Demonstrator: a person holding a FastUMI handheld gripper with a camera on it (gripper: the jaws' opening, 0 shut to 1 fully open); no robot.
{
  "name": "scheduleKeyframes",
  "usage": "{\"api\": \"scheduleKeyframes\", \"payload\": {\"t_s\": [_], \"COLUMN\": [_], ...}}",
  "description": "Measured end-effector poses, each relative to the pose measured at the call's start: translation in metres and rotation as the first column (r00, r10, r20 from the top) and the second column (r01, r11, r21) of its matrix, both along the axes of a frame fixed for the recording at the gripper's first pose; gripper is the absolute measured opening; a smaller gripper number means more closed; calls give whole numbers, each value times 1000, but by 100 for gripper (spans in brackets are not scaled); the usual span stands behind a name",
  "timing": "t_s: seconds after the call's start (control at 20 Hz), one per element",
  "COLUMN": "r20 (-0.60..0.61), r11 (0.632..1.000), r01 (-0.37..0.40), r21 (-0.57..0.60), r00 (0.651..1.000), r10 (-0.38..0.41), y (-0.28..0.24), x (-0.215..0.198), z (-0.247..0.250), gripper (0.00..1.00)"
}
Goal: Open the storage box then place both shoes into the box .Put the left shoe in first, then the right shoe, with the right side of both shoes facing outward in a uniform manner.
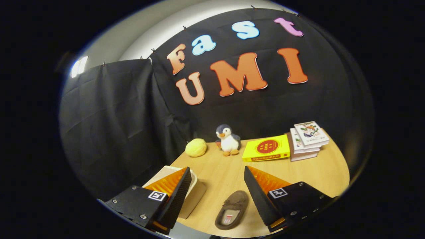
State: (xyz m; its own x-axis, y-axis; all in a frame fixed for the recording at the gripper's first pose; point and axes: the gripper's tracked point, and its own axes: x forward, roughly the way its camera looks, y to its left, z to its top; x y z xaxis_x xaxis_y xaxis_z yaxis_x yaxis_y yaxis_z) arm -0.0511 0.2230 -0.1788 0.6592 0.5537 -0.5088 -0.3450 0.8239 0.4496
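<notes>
My gripper is open, its fingers spread wide above the wooden table with nothing between them. A brown slipper lies on the table below and between the fingers, its opening facing up and its toe pointing away. The pale storage box sits at the table's left edge, mostly hidden behind the left finger; I cannot tell whether its lid is open.
Along the back of the table stand a yellow ball, a plush penguin, a yellow book and a stack of books. Black cloth walls close the back and left. The table ends close on the left.
</notes>
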Motion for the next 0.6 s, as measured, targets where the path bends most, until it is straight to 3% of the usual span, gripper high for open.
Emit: {"api": "scheduleKeyframes", "payload": {"t_s": [0.25, 0.6], "r20": [-156, -404], "r11": [986, 957], "r01": [-129, -204], "r21": [102, 207], "r00": [977, 873], "r10": [144, 273], "y": [53, 119], "x": [-27, -75], "z": [-28, -86], "gripper": [96, 95]}}
